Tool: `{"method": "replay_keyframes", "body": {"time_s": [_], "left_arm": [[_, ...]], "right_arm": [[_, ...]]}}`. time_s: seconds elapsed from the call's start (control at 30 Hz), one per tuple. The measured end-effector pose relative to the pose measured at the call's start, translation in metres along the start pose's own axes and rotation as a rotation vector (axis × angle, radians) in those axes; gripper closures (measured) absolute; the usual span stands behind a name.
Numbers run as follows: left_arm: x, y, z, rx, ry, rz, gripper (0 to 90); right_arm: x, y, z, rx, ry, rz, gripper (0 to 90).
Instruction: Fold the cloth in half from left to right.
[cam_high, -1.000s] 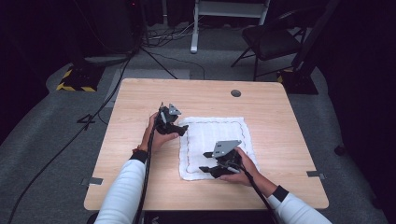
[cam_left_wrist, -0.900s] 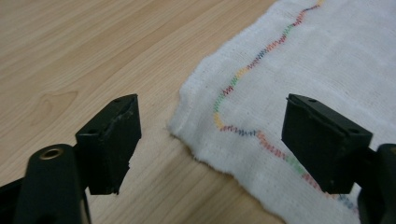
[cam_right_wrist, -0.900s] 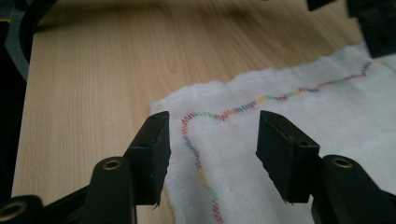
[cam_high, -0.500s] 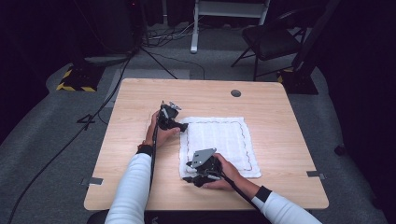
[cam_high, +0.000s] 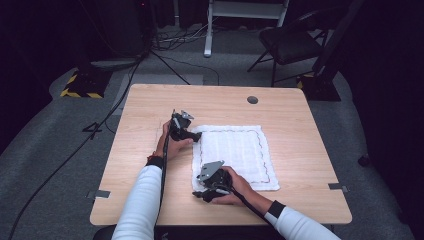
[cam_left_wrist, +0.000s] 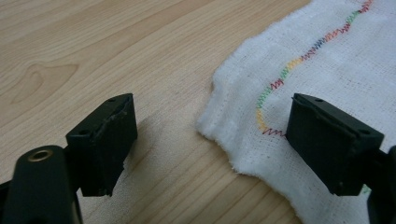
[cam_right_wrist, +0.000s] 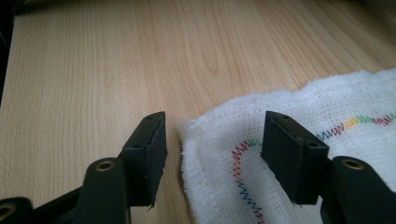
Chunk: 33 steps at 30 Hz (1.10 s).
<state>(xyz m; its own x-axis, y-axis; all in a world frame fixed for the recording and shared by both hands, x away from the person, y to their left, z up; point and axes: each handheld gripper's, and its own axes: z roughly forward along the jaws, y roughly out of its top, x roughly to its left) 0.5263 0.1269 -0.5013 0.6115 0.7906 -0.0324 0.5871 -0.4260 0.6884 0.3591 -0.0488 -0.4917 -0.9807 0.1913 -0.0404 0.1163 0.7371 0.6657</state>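
Observation:
A white cloth (cam_high: 237, 150) with multicoloured zigzag stitching lies flat on the wooden table (cam_high: 145, 200). My left gripper (cam_high: 196, 136) rests at the cloth's far-left corner. In the left gripper view that gripper (cam_left_wrist: 210, 112) is open, with the frayed corner of the cloth (cam_left_wrist: 243, 140) lying between the jaws, untouched. My right gripper (cam_high: 198, 193) sits at the near-left corner. In the right gripper view that gripper (cam_right_wrist: 215, 121) is open astride the corner of the cloth (cam_right_wrist: 210, 140); its jaws have just been opening, and the pads do not press the cloth.
A round cable hole (cam_high: 252, 99) is near the table's far edge. Beyond the table stand a folding chair (cam_high: 290, 45), a white stand base (cam_high: 207, 50), floor cables (cam_high: 165, 60) and a black-and-yellow striped block (cam_high: 80, 90). Bare wood lies to the left of the cloth.
My right gripper has slid left along the cloth's near edge to its near-left corner. The left gripper has stayed by the far-left corner, a little lower.

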Motion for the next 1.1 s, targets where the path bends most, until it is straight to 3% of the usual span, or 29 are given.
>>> {"method": "replay_keyframes", "body": {"time_s": [0.1, 0.23, 0.33, 0.43, 0.6, 0.73, 0.9, 1.1], "left_arm": [[0.000, 0.000, 0.000, -0.006, -0.008, 0.005, 19.3], [0.001, -0.001, -0.001, -0.013, -0.025, 0.022, 24.7], [0.002, -0.001, -0.004, -0.029, -0.053, 0.011, 43.7], [0.005, -0.002, -0.006, -0.034, -0.069, -0.001, 60.5], [0.005, -0.003, -0.008, -0.022, -0.109, 0.007, 76.2], [0.004, -0.003, -0.009, -0.017, -0.115, 0.013, 81.7], [0.003, -0.003, -0.012, -0.001, -0.109, 0.034, 84.6], [0.009, -0.008, -0.023, 0.009, -0.095, 0.028, 85.1]], "right_arm": [[-0.002, 0.000, 0.000, 0.000, -0.003, 0.012, 44.7], [-0.005, 0.001, 0.000, -0.001, -0.025, 0.035, 57.3], [-0.007, 0.000, -0.001, -0.001, -0.058, 0.038, 72.1], [-0.009, 0.001, -0.001, 0.000, -0.087, 0.034, 80.8], [-0.008, 0.001, -0.002, 0.008, -0.100, 0.019, 84.3], [-0.006, 0.001, -0.004, 0.007, -0.101, 0.008, 84.9], [-0.005, 0.004, -0.008, -0.004, -0.098, -0.004, 85.2], [-0.001, 0.009, -0.008, -0.011, -0.094, -0.016, 85.3]]}}
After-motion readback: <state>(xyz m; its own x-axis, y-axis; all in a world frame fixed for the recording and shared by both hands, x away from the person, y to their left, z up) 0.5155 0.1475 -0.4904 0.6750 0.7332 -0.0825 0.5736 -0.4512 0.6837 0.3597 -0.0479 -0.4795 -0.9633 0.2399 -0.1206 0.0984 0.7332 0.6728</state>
